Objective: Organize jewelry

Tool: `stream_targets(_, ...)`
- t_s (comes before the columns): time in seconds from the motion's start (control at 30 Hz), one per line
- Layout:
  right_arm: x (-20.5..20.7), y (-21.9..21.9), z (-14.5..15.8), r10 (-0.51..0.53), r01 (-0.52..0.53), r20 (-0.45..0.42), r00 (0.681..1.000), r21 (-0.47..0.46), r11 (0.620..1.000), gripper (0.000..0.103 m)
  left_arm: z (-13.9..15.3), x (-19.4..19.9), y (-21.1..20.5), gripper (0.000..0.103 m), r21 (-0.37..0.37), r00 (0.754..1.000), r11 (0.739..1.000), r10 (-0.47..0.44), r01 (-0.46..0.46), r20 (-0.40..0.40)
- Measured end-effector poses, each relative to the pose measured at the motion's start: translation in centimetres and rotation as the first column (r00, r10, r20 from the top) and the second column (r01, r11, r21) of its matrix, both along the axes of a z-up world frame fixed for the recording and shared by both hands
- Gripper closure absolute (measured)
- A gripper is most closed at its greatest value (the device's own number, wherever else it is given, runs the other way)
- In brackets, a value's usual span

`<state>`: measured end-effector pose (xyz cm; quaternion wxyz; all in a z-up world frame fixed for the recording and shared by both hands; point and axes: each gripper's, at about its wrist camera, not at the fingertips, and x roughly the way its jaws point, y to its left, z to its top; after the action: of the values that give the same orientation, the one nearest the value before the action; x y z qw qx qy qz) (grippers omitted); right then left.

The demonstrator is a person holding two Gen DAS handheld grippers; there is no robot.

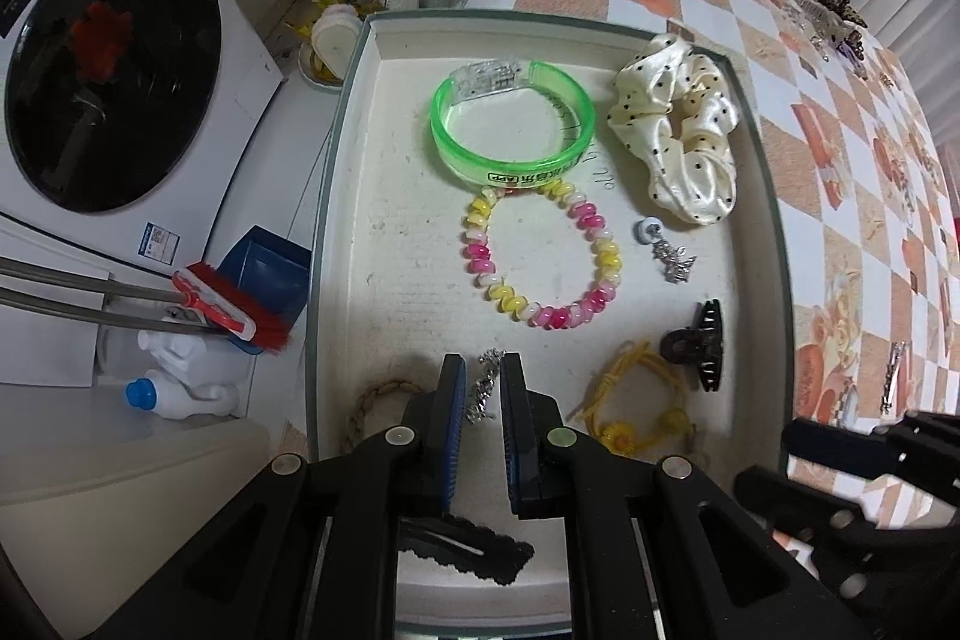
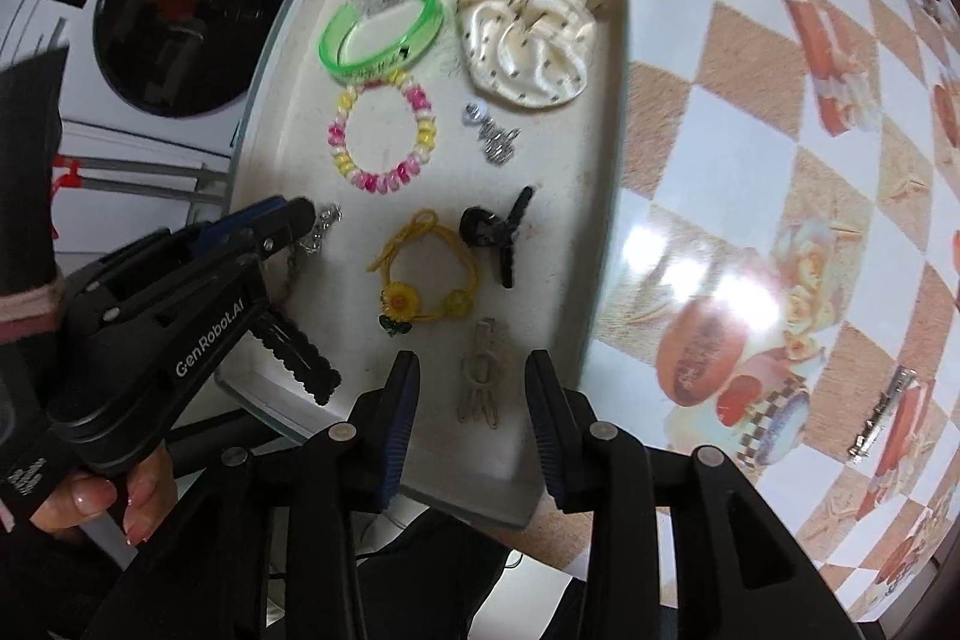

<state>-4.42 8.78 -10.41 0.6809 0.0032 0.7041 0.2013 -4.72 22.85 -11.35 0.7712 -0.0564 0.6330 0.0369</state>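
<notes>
Nearest the left tool (image 1: pixel 483 394), its narrowly parted pads flank a small silver chain charm (image 1: pixel 485 388) low over the white tray (image 1: pixel 384 232); whether they pinch it I cannot tell. The right tool (image 2: pixel 471 388) hangs wide apart, holding nothing, over a beige clip (image 2: pixel 480 379). Beyond lie a yellow hair tie (image 2: pixel 423 271), black claw clip (image 1: pixel 699 346), pink-yellow spiral bracelet (image 1: pixel 540 256), green bangle (image 1: pixel 510 124) and cream scrunchie (image 1: pixel 678 130). On the checkered counter (image 2: pixel 750 112) rests a silver barrette (image 2: pixel 879 412).

Both wrist views look down, close — sharing the tray (image 1: pixel 336 196).

Black hand-held gripper (image 2: pixel 303 220), blue pads (image 1: pixel 456 400), silver rivets
</notes>
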Motion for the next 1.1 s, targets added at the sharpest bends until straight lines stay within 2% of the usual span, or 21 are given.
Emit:
stream_targets(0.1, 0.3, -1.3, 0.8, -0.021, 0.021, 0.007, 1.0, -0.008, 1.0, 0.062, 0.6, -0.3, -0.2, 0.086, -0.03, 1.0, 1.0, 0.001, -0.001, -0.005)
stream_targets(0.27, 0.6, -3.2, 2.3, -0.053, 0.053, 0.014, 0.998, -0.022, 0.998, 0.062, 1.6, -1.2, -1.0, 0.085, -0.031, 1.0, 0.999, -0.014, 0.014, -0.005)
stream_targets(0.3, 0.8, -3.5, 2.6, -0.055, 0.056, 0.017, 0.998, -0.027, 0.998, 0.062, 1.8, -1.3, -1.1, 0.054, -0.029, 1.0, 0.999, -0.015, 0.015, -0.006)
stream_targets(0.33, 0.8, -3.6, 2.9, -0.056, 0.057, 0.02, 0.998, -0.033, 0.998, 0.062, 2.1, -1.5, -1.2, 0.0, -0.024, 1.0, 1.0, -0.013, 0.013, -0.011)
stream_targets(0.4, 0.8, -4.0, 3.5, -0.058, 0.06, 0.027, 0.998, -0.049, 0.997, 0.061, 3.1, -2.2, -1.4, 0.0, 0.006, 1.0, 1.0, -0.002, 0.002, 0.017)
stream_targets(0.47, 0.9, -4.0, 4.1, -0.063, 0.065, 0.031, 0.998, -0.056, 0.996, 0.056, 3.5, -2.4, -1.7, 0.0, -0.004, 1.0, 1.0, -0.012, 0.012, 0.016)
stream_targets(0.63, 0.6, -4.7, 5.0, -0.068, 0.071, 0.048, 0.997, -0.072, 0.995, 0.056, 4.8, -2.9, -1.9, 0.0, 0.011, 1.0, 1.0, 0.02, -0.02, 0.02)
stream_targets(0.7, 0.7, -4.7, 5.7, -0.059, 0.064, 0.062, 0.996, -0.076, 0.995, 0.05, 5.6, -3.2, -1.9, 0.0, 0.025, 0.999, 0.999, 0.037, -0.038, 0.025)
stream_targets(0.77, 0.8, -4.4, 6.5, -0.048, 0.054, 0.083, 0.995, -0.077, 0.996, 0.029, 6.4, -3.5, -1.7, 0.0, 0.034, 0.998, 0.998, 0.05, -0.051, 0.031)
stream_targets(0.83, 0.8, -4.3, 7.9, -0.03, 0.039, 0.115, 0.993, -0.073, 0.997, 0.022, 7.3, -4.0, -1.5, 0.0, 0.043, 0.998, 0.997, 0.059, -0.06, 0.036)
stream_targets(1.1, 0.8, -2.3, 10.9, 0.042, -0.02, 0.217, 0.975, -0.104, 0.994, 0.015, 9.9, -5.3, -0.9, 0.0, 0.068, 0.993, 0.993, 0.095, -0.1, 0.066)
